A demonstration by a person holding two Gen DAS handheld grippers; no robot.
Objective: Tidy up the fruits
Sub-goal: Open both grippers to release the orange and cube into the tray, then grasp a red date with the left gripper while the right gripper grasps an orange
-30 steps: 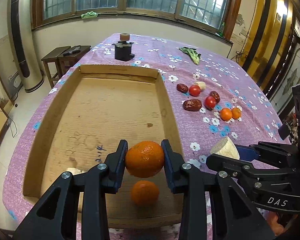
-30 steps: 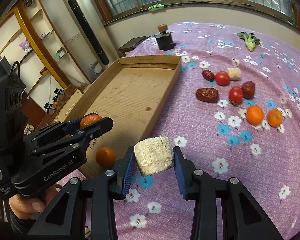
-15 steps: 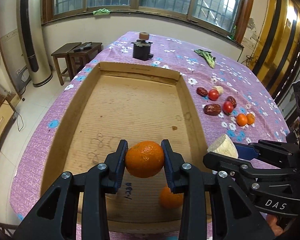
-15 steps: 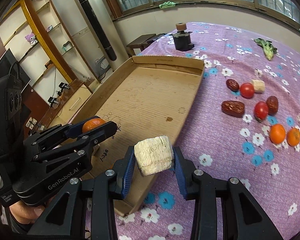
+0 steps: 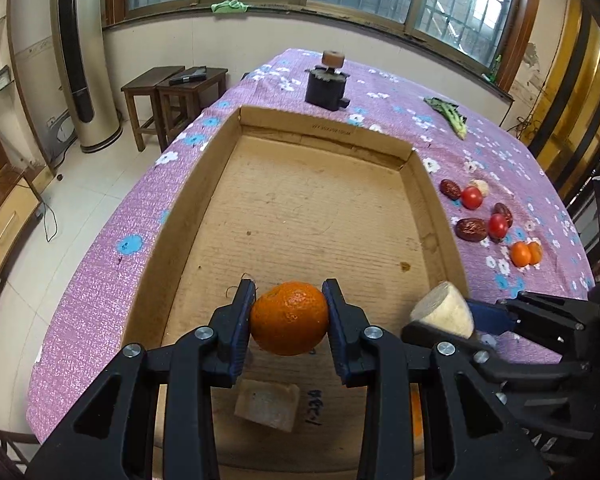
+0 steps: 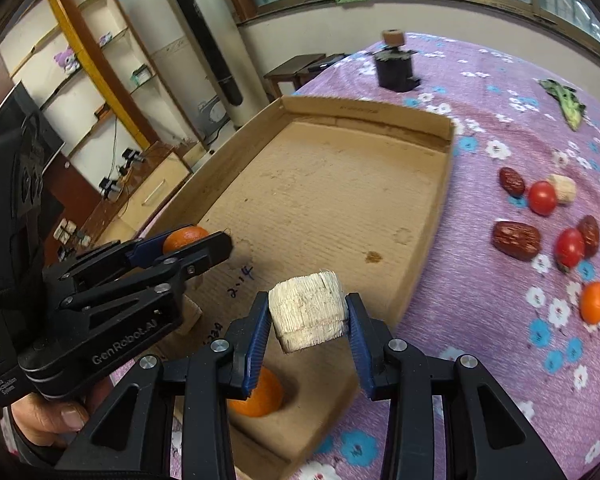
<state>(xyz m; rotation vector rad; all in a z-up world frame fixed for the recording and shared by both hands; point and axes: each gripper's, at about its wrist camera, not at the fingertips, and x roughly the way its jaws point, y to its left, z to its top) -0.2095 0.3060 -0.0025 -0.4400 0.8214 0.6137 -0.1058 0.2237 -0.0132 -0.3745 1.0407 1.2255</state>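
Observation:
My left gripper (image 5: pixel 289 318) is shut on an orange (image 5: pixel 289 317) and holds it above the near part of the cardboard tray (image 5: pixel 216 160). My right gripper (image 6: pixel 309 314) is shut on a pale ridged chunk (image 6: pixel 308 310), held over the tray's near right corner (image 6: pixel 446 148). Inside the tray lie another orange (image 6: pixel 260 398) and a pale chunk (image 5: pixel 268 404). In the right wrist view the left gripper (image 6: pixel 204 246) shows at left with its orange (image 6: pixel 184 238).
On the purple flowered cloth right of the tray lie red dates (image 6: pixel 516 240), cherry tomatoes (image 6: pixel 542 198), two small oranges (image 6: pixel 594 308) and a pale piece (image 6: pixel 562 188). A black device (image 5: pixel 326 86) and a green vegetable (image 5: pixel 452 118) sit at the far end.
Both grippers have moved left over the tray with their loads still held. The orange lying in the tray has slid toward the lower right of the left wrist view.

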